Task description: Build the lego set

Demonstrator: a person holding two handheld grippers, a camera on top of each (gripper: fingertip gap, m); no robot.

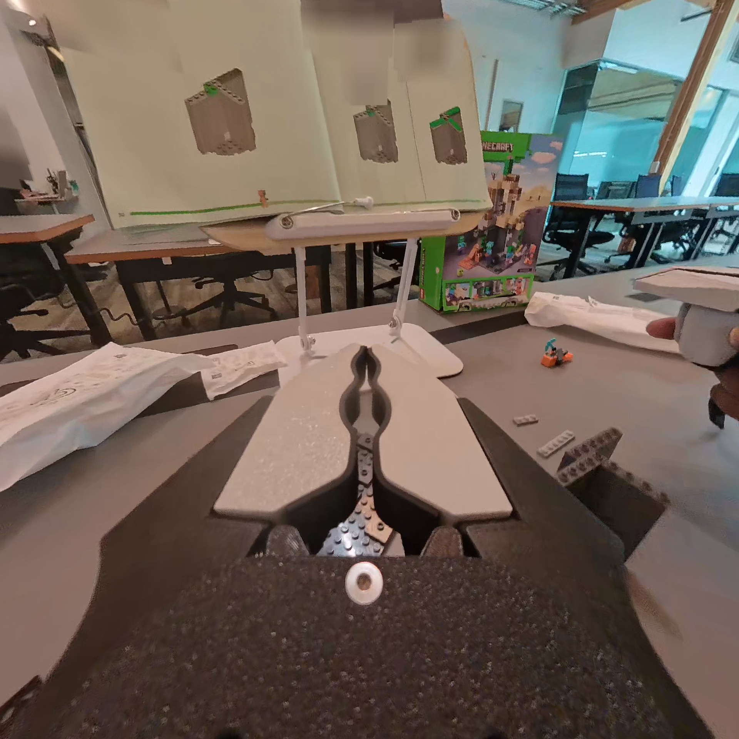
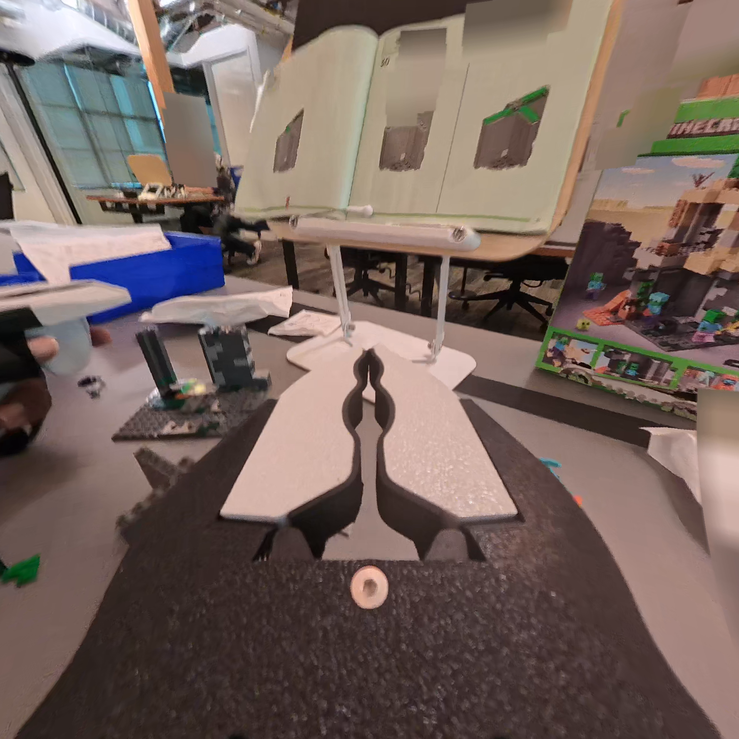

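Grey studded plates (image 1: 362, 520) lay on the near table under the left gripper (image 1: 366, 352), whose tips met on nothing, while the right gripper (image 2: 368, 354) hung likewise closed and empty; only its view showed two dark blocky towers (image 2: 192, 364) at left.

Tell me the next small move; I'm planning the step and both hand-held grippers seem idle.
Probably open the right hand-held gripper and lower it toward the light grey plates. Its jaws are closed on nothing, while the open instruction booklet shows plates added to a grey base like the dark grey plate.
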